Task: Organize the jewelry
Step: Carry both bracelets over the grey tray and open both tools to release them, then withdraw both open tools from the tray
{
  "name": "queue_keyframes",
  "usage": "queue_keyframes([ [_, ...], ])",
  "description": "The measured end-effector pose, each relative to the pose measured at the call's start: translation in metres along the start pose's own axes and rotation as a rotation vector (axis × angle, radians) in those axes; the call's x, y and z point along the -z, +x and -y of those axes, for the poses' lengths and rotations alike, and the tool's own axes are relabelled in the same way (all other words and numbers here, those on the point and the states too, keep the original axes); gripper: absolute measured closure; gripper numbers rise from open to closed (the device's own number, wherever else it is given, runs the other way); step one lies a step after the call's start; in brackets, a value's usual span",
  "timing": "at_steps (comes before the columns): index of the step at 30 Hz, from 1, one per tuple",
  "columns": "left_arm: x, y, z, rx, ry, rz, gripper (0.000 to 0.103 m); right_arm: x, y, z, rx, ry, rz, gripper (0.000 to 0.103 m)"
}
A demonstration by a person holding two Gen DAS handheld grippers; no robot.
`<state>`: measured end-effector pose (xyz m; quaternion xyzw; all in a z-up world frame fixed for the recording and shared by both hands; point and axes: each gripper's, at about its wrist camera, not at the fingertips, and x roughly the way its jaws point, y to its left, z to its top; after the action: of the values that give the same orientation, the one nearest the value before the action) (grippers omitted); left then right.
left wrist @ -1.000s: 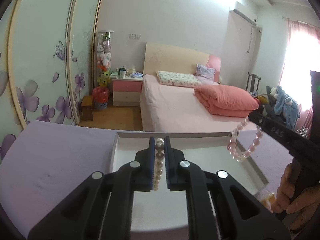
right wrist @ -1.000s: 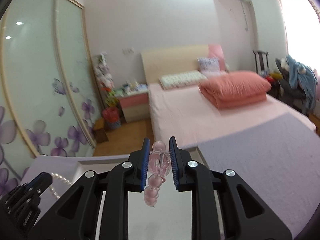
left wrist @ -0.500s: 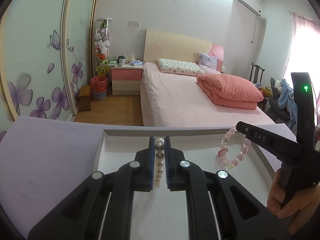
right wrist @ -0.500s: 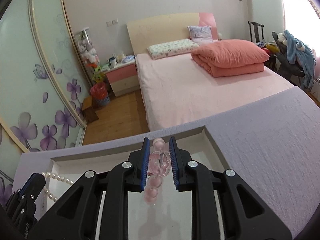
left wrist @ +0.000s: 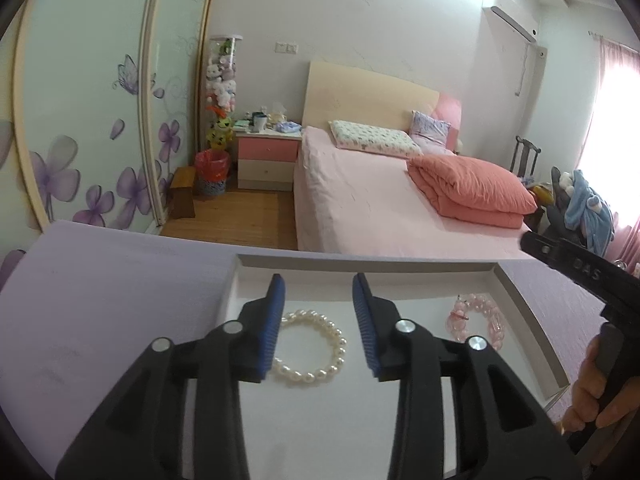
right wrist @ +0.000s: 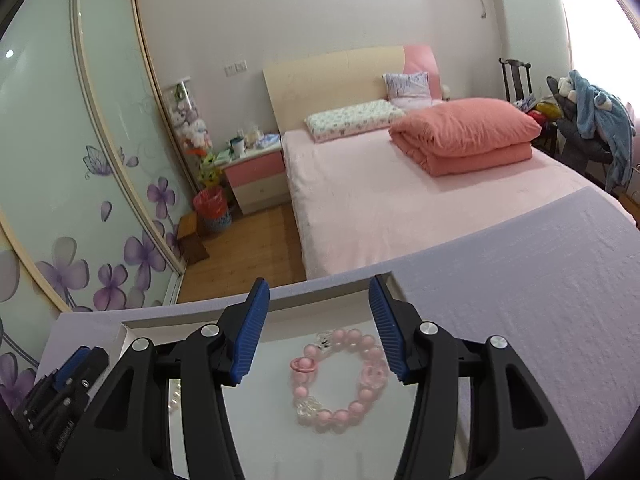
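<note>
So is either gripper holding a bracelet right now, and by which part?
Neither. The left gripper is open above the pearl bracelet, the right gripper open above the pink bead bracelet; both lie in the white tray.

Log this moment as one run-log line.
left gripper: open | right gripper: open | pearl bracelet: lying in tray | pink bead bracelet: lying in tray, right of pearls

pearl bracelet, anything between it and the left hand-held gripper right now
Nothing visible. The pearl bracelet lies in the tray, below the open left hand-held gripper. The pink bracelet lies apart, to its right.
</note>
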<state>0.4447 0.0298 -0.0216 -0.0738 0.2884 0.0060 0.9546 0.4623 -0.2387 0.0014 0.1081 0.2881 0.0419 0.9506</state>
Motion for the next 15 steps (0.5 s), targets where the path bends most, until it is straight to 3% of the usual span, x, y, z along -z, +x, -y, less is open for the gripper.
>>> queue_keyframes([
  [4, 0.005, -0.025, -0.009, -0.034, 0.005, 0.038, 0.056, -0.001, -0.023, 0.008, -0.008, -0.013, 0.047, 0.05],
  [9, 0.014, -0.072, -0.022, -0.08, 0.008, 0.118, 0.041, 0.004, -0.06, 0.023, -0.017, -0.045, 0.12, 0.05],
  [15, 0.037, -0.127, -0.036, -0.12, 0.0, 0.19, 0.027, 0.025, -0.101, 0.048, -0.02, -0.072, 0.167, 0.045],
])
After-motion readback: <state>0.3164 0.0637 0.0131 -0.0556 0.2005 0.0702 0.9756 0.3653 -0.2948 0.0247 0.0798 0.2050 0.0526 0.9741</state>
